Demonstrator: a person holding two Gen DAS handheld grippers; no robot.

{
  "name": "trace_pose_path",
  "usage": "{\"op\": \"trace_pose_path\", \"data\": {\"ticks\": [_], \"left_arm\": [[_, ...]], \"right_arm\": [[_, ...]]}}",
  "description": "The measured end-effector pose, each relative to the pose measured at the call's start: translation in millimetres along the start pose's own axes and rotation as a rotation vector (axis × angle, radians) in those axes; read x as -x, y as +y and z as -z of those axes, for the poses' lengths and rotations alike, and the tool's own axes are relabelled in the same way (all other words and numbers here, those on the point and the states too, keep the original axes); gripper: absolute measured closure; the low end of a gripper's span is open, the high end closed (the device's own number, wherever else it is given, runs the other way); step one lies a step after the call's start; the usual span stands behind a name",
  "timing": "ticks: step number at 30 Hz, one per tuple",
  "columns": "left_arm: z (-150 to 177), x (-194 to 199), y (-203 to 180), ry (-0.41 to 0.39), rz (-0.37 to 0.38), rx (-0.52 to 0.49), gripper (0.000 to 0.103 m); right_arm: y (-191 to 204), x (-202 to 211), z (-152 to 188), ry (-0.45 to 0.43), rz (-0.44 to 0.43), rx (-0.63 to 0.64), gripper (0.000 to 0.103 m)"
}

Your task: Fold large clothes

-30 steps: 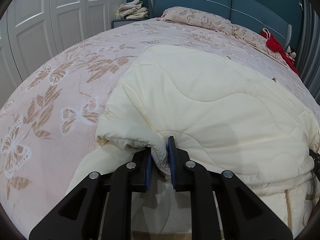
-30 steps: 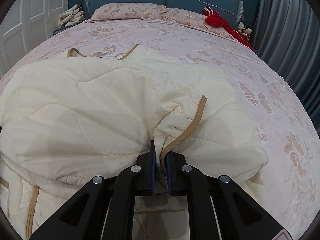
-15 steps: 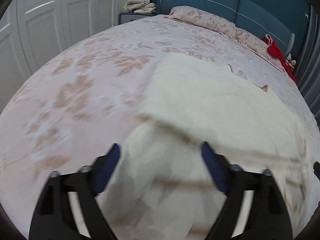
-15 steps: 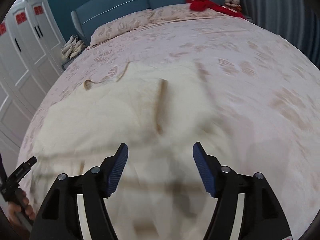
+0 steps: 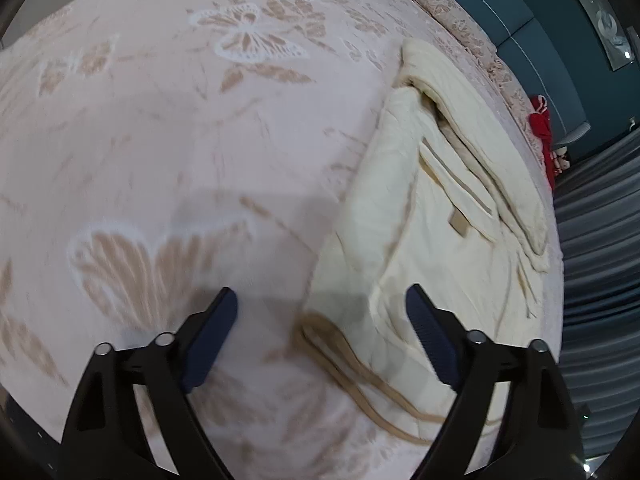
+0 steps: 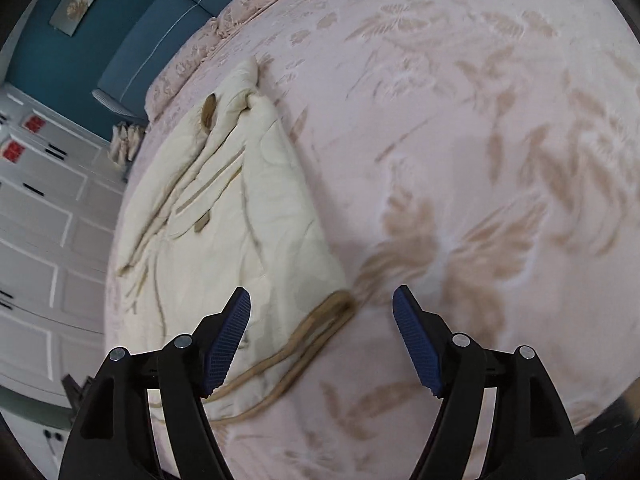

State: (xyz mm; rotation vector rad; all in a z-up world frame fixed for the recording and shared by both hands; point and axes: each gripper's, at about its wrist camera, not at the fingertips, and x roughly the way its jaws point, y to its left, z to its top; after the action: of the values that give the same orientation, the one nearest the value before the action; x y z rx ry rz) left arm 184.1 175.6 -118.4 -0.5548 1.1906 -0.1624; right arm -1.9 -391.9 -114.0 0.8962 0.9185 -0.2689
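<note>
- Left wrist view: a bed [image 5: 168,128] under a pink spread with pale butterflies fills the frame, a teal headboard [image 5: 520,36] beyond it; the cream quilted garment [image 5: 432,208] lies on the spread to the right, folded into a long strip, its tan trim [image 5: 344,356] bunched at the near corner; my left gripper [image 5: 322,338] hangs over that corner with its jaws wide apart and gripping nothing, having just been opening and easing in a little; trim and bedspread lie below the gap, untouched.
- Right wrist view: the same pink spread, white cupboard doors [image 6: 44,216] to the left; the garment [image 6: 240,216] lies left of centre, its trim [image 6: 320,320] curling at the near corner; my right gripper [image 6: 322,336] is released too, jaws just opened, empty, with the trim below the gap.
- Handling, as I judge it: soft, puffy, light for its bulk, and limp, so it will sag and slide open if pinched by one layer; I would take the two near corners, biting through all layers at the bound trim, which looks firmer and less slippery than the quilted shell.
</note>
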Motion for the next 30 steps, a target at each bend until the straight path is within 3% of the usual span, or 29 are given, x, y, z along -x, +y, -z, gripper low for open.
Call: {"op": "trace_pose_path", "data": {"ticks": [1,3,4,5,6,7,9,16,21,25,27,30], "left_arm": [[1.9,-0.5,-2.4,0.016,0.022,-0.002,0.036],[4.4,-2.8,-6.5,0.05,0.044,0.0,0.063],[5.8,-3.6,-8.8,0.059,0.039,0.005,0.069],[7.6,-3.1,-11.9,0.059,0.034,0.002,0.085],[9.3,-2.1,-14.2,0.059,0.036,-0.008,0.094],[10.5,1.3,-17.1,0.051,0.033,-0.019,0.095],[15.1,12.8,-22.3,0.024,0.042,-0.043,0.099],[40.8,84.0,-41.5,-0.074,0.042,-0.184,0.1],[100.4,154.5,-17.1,-0.056,0.023,-0.261,0.1],[155.2,215.0,10.7,-0.021,0.011,-0.275,0.1],[173.1,239.9,18.1,-0.02,0.01,-0.261,0.1],[177.5,268.8,10.4,-0.068,0.016,-0.265,0.1]], "right_arm": [[5.4,-6.2,1.9,0.004,-0.014,-0.002,0.031],[15.0,-18.0,2.7,0.011,-0.013,-0.001,0.031],[19.0,-21.4,4.0,0.005,-0.004,0.002,0.038],[24.0,-24.9,4.6,-0.001,0.008,0.007,0.046],[28.8,-28.2,4.5,0.005,0.008,0.014,0.072],[30.9,-29.9,4.5,0.012,0.016,0.018,0.094],[32.3,-23.1,7.2,-0.004,0.023,0.025,0.098],[50.7,48.8,37.4,-0.062,-0.019,0.191,0.1],[41.9,105.1,83.5,0.035,0.023,0.342,0.1],[17.4,157.0,141.1,0.201,0.063,0.418,0.1],[13.2,182.2,164.7,0.26,0.066,0.426,0.1],[27.7,202.8,171.0,0.26,0.054,0.48,0.1]]}}
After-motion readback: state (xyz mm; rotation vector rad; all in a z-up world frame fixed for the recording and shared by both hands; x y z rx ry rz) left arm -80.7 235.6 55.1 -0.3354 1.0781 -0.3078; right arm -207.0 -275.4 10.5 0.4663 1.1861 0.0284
